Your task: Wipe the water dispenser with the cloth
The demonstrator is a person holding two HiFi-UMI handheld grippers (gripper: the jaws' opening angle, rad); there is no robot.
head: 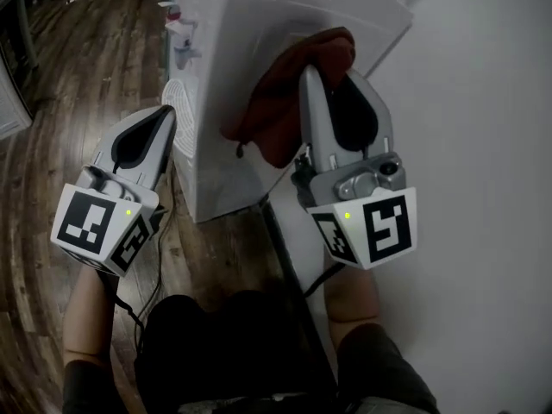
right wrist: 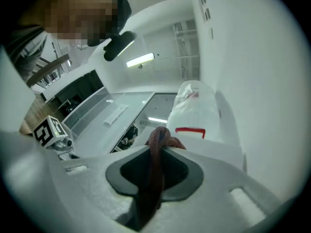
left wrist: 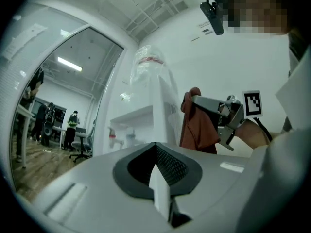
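The white water dispenser stands against a white wall, its bottle on top. A rust-red cloth hangs against the dispenser's side panel, and my right gripper is shut on it. In the right gripper view the cloth runs pinched between the jaws. My left gripper is shut with nothing in it, held low at the dispenser's front left corner. The left gripper view shows the dispenser, the cloth and my right gripper beyond the shut jaws.
The taps stick out at the dispenser's front. Wooden floor spreads to the left. A white wall closes the right side. A cable runs down past the dispenser's base. Several people and office chairs stand far off.
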